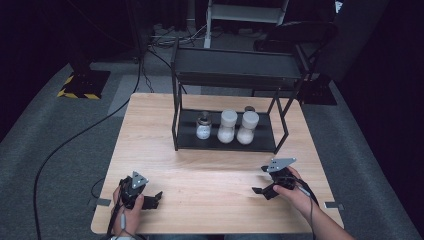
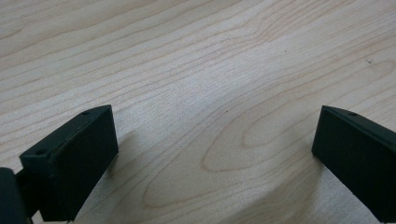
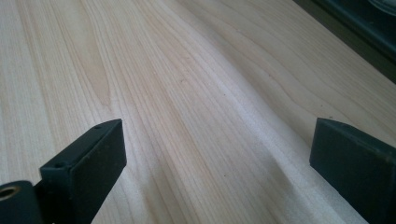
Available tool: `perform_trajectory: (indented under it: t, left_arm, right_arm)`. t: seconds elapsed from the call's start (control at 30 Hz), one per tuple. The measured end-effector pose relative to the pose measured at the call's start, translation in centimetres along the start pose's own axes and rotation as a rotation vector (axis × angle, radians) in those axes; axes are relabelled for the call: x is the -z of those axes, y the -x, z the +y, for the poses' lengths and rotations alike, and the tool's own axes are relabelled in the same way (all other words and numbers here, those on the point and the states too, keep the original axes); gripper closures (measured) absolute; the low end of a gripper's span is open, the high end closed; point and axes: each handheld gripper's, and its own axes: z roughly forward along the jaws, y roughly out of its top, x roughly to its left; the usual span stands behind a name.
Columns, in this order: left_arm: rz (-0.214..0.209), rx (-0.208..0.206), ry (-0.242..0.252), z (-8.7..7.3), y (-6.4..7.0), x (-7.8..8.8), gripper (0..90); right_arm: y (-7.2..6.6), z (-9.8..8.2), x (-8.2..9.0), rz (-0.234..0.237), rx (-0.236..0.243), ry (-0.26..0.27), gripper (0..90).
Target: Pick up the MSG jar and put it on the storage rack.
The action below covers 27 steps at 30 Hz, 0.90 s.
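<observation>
My left gripper [image 1: 156, 198] lies low over the wooden table [image 1: 210, 180] near its front left, held in a hand, jaws wide apart with bare wood between them [image 2: 215, 140]. My right gripper [image 1: 260, 181] rests near the front right, also open and empty [image 3: 217, 149]. On the lower shelf of a black metal rack [image 1: 225, 142] at the table's back stand a small clear jar with a dark lid [image 1: 203, 126] and two white-capped bottles [image 1: 227, 126] [image 1: 247, 127], well away from both grippers.
The rack's upper shelf [image 1: 235, 67] overhangs the bottles. A corner of the rack's base [image 3: 369, 28] shows at the top right of the right gripper view. Cables [image 1: 65, 145] trail over the grey floor at left.
</observation>
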Motion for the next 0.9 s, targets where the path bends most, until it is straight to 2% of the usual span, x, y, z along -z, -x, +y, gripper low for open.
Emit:
perform_trajectory:
  t: [0.57, 0.77, 0.9]
  left_arm:
    - [0.0, 0.0, 0.0, 0.0, 0.0, 0.0, 0.3]
    - [0.0, 0.0, -0.001, 0.0, 0.0, 0.0, 0.3]
    - [0.0, 0.0, 0.0, 0.0, 0.0, 0.0, 0.3]
  right_arm:
    - [-0.6, -1.0, -0.6, -0.017, 0.011, -0.013, 4.1]
    - [-1.0, -1.1, -0.8, -0.028, 0.034, -0.025, 4.1]
    - [-1.0, -1.6, -0.9, -0.025, 0.023, -0.012, 3.6]
